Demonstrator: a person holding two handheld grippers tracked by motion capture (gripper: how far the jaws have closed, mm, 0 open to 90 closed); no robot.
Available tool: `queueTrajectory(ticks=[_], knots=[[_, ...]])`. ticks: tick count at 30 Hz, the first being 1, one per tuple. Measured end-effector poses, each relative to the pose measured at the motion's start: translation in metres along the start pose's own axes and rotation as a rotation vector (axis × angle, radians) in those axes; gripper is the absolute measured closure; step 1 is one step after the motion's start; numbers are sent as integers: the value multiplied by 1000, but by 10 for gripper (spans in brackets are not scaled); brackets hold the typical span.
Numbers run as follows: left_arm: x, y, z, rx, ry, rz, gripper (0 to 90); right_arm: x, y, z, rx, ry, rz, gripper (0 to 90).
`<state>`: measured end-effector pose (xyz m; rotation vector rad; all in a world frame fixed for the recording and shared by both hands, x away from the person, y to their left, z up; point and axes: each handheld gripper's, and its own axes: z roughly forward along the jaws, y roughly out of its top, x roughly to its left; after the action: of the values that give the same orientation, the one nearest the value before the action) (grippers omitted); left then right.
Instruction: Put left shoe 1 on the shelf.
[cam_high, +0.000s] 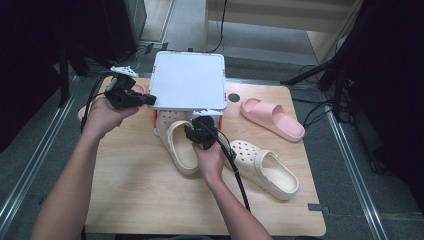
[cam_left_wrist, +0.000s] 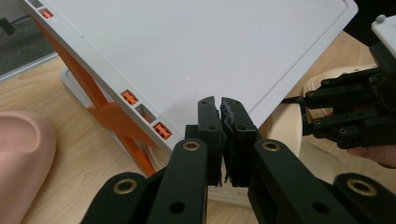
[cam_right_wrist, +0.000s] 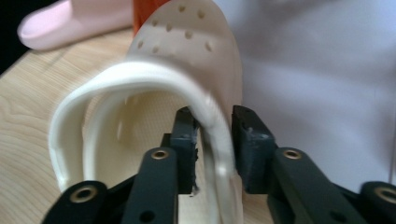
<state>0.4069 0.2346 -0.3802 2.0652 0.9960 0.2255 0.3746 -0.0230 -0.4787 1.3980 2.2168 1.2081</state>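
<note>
Risk: right claw (cam_right_wrist: 212, 149) stands apart astride the cream clog's (cam_high: 179, 145) heel rim without pinching, toe under the white lid (cam_high: 187, 80) the left claw (cam_left_wrist: 221, 135) clamps shut on, so the clog may tip on the desk (cam_high: 130, 185) or the lid slip down

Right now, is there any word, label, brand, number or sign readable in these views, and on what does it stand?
None can be read.
White flat lid of the orange-framed box: plain, no print.
Cream perforated clog between the right gripper jaws: no brand legible.
Second cream clog, pink slide sandal, light wooden table: no lettering visible.
</note>
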Motion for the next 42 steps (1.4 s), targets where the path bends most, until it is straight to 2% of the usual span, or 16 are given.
queueTrajectory(ticks=[2, 4, 6, 8, 16, 19, 23, 27, 34, 37, 38, 39, 42], knots=[[-1, 0, 0, -2, 2, -3, 851, 0, 1, -3, 3, 26, -8, 650], [-1, 0, 0, -2, 7, -2, 847, 2, 1, -7, 19, 19, -44, 592], [-1, 0, 0, -1, 5, -4, 846, 2, 2, -9, 25, 20, -55, 585], [-1, 0, 0, -2, 3, -6, 845, 1, 3, -13, 31, 41, -59, 559], [-1, 0, 0, -4, 1, -15, 834, -1, 3, -42, 30, 87, -82, 544], [-1, 0, 0, -5, 2, -17, 832, -1, -6, -57, 38, 116, -115, 586], [-1, 0, 0, -6, 4, -18, 831, -1, -14, -63, 40, 144, -137, 601], [-1, -1, 0, -9, 2, -18, 831, -1, -24, -67, 46, 190, -121, 639], [-1, 0, 0, -8, 5, -20, 830, 0, -46, -75, 58, 229, -143, 674], [-2, 0, 0, -6, 8, -20, 830, 1, -57, -78, 71, 228, -159, 732], [-2, 0, 0, -7, 11, -24, 837, 2, -66, -82, 86, 225, -172, 800], [-2, 0, 0, -5, 15, -25, 837, 2, -66, -82, 86, 225, -172, 800], [-3, 0, 1, -5, 27, -18, 861, 5, -79, -86, 101, 233, -202, 889]])
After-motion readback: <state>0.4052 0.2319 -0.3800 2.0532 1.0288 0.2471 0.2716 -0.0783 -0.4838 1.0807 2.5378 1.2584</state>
